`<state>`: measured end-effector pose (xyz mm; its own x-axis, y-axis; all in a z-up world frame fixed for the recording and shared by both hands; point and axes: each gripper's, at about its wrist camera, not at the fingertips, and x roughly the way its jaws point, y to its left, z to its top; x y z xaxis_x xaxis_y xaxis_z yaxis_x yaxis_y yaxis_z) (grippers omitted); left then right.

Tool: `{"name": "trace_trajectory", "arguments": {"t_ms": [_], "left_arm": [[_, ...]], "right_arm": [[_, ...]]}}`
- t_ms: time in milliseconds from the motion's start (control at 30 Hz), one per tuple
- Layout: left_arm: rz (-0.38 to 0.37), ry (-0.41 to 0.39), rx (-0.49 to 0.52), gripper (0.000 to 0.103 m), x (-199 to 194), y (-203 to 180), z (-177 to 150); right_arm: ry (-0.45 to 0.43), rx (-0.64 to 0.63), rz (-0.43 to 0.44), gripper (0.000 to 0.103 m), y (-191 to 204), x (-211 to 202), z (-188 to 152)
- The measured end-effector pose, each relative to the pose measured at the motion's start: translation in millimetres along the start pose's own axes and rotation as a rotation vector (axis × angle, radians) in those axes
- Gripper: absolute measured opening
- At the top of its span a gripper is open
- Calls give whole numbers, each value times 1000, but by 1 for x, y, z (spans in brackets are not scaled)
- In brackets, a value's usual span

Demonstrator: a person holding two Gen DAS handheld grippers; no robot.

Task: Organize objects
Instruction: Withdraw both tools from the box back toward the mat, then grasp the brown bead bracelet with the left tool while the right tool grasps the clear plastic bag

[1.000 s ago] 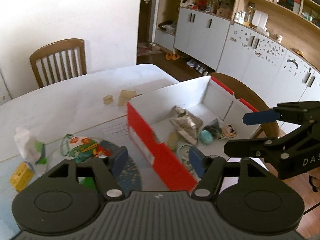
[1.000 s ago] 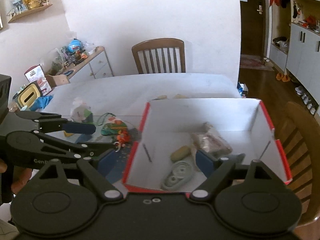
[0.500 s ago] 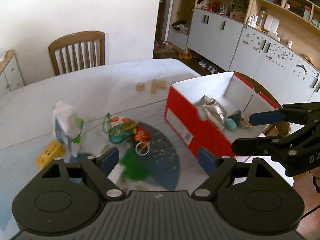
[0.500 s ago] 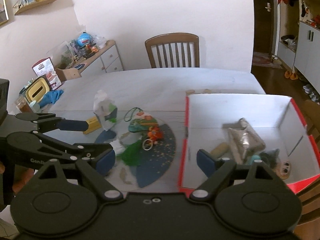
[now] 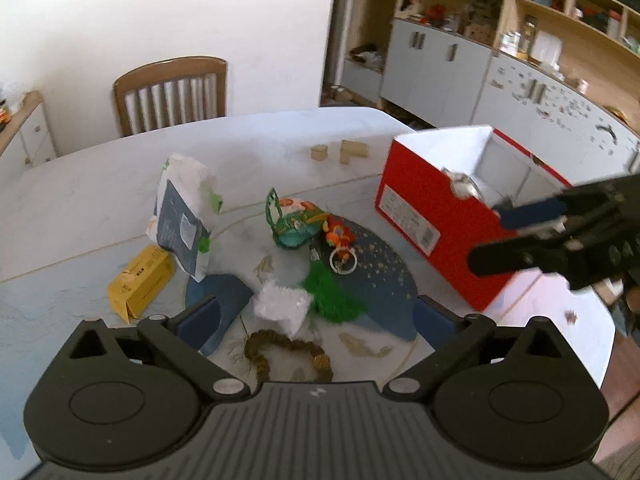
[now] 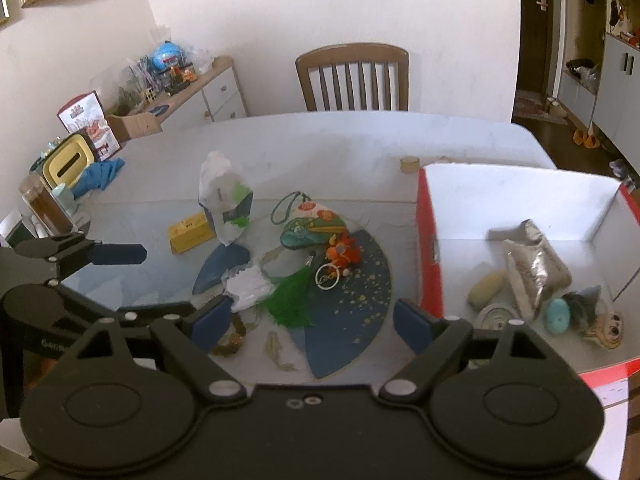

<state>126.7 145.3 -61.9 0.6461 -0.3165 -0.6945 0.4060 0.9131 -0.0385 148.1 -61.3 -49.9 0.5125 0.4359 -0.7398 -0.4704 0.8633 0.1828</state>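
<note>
A white marble-look dining table (image 5: 100,184) fills both wrist views, in a room with a wooden chair (image 6: 354,76) at the far side and grey cabinets (image 5: 436,68) beyond.

Nearest the left gripper (image 5: 316,320), its jaws have just been opening and now stand wide apart, holding nothing; a brown beaded bracelet (image 5: 280,350) lies on the table between the blue pads. Just past it sit a crumpled white wrapper (image 5: 282,304) and a green tassel (image 5: 332,294), both lying on a dark blue fan (image 5: 380,280) speckled with gold. Farther on are a metal key ring (image 5: 343,261), an orange charm (image 5: 338,235) and a teal embroidered pouch (image 5: 298,222). To the left, a yellow carton (image 5: 140,282) lies flat, with a white and navy bag (image 5: 182,220) standing just behind it. Two small wooden blocks (image 5: 340,151) rest near the far edge.

The right gripper (image 6: 312,320) hovers above the fan, jaws spread wide and empty. To its right stands the red box (image 6: 426,240) with a white interior, holding a silver foil packet (image 6: 532,264), a beige oblong piece (image 6: 486,286), a turquoise egg-shaped item (image 6: 558,314) and a roll of tape (image 6: 496,316).
</note>
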Motion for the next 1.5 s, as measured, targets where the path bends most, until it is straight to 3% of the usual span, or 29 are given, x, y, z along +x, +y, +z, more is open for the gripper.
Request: {"name": "trace_trajectory", "arguments": {"t_ms": [133, 367, 633, 833, 1067, 1233, 1367, 1500], "left_arm": [[-31, 23, -29, 103, 6, 10, -13], [39, 30, 13, 103, 27, 21, -33], [68, 67, 43, 103, 54, 27, -48], [48, 77, 40, 103, 68, 31, -54], [22, 44, 51, 103, 73, 26, -56], [4, 63, 54, 102, 78, 23, -59], [9, 53, 57, 101, 78, 21, -60], [12, 47, 57, 90, 77, 20, -58]], "right_arm": [[29, 4, -4, 88, 6, 16, -2], [61, 1, -2, 86, 17, 43, 3], [105, -49, 17, 85, 36, 80, 12], [153, -109, 59, 83, 50, 108, 19], [187, -167, 97, 72, 62, 132, 28], [210, -214, 91, 64, 67, 146, 30], [231, -258, 90, 62, 74, 155, 31], [241, -282, 76, 55, 76, 160, 29]]}}
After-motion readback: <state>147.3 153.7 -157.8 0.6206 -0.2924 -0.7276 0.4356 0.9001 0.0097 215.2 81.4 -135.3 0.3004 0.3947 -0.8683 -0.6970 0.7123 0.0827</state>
